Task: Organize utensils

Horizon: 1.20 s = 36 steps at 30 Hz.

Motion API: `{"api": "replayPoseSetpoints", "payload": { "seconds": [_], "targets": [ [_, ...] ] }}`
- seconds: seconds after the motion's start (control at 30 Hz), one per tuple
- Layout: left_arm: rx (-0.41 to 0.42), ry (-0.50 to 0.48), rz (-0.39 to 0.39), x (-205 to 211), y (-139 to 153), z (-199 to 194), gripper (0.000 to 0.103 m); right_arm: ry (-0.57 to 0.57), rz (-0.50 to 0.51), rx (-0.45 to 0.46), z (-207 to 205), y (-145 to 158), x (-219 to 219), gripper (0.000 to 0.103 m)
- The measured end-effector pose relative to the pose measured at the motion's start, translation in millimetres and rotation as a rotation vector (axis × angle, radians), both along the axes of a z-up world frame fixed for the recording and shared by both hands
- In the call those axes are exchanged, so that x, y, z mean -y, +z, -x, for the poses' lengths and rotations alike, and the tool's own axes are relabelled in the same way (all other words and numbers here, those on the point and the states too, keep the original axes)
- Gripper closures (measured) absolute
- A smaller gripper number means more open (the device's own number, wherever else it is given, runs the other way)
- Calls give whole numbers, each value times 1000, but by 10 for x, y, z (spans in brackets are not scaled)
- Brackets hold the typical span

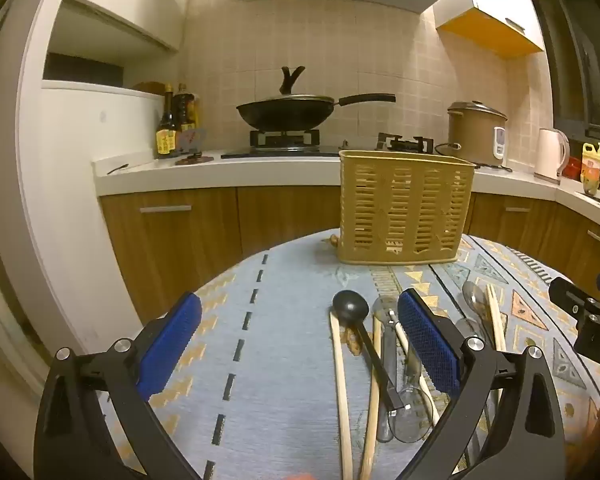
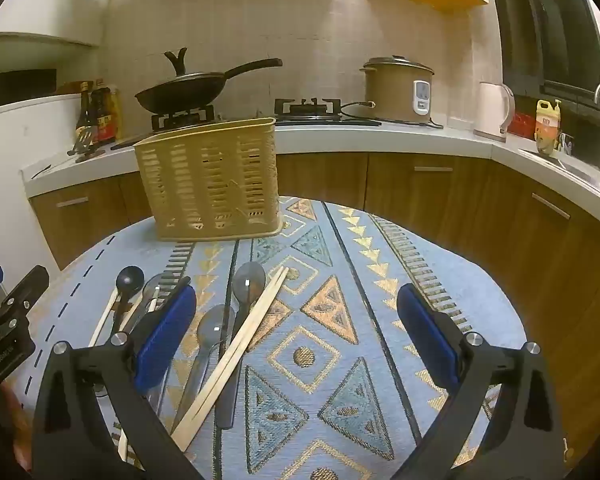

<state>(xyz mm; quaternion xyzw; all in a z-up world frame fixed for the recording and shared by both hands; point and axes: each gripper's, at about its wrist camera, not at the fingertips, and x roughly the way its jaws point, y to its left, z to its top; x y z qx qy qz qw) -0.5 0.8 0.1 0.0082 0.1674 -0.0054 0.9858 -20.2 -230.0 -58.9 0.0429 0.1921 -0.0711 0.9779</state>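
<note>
Both the left gripper (image 1: 300,344) and the right gripper (image 2: 296,332) are held wide apart, nothing grasped, above spoons (image 2: 249,280) and chopsticks (image 2: 236,352) on the desk (image 2: 380,264); the utensil basket (image 2: 208,180) is set near the far edge.

A home kitchen. Wok (image 1: 286,114) on the gas stove (image 1: 284,138), rice cooker (image 1: 477,133) far right, wooden cabinets (image 1: 172,236) below.
</note>
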Motion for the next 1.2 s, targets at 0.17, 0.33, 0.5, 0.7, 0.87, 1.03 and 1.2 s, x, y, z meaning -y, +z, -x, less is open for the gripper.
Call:
{"api": "replayPoseSetpoints", "payload": {
  "seconds": [0.17,0.33,0.5,0.7,0.87,1.03,1.2],
  "targets": [
    [-39,11,18,-33,8,-39,8,0,-1,4,1,-2,6,8],
    [-39,8,4,16,29,-41,8,1,2,-3,6,6,-8,8],
    [-41,11,18,-27,-19,-49,8,1,4,-7,-1,-12,-14,8],
    [-44,10,18,-14,-19,-47,7,2,8,-10,-10,-6,-24,8],
    [-44,11,19,-17,-29,-50,7,2,10,-14,-20,-14,-22,8],
    [-44,11,20,-20,-35,-52,8,2,12,-18,-47,-50,-46,8],
    [-46,11,21,-21,-45,-59,7,1,15,-20,-51,-63,-56,8]
  ]
}}
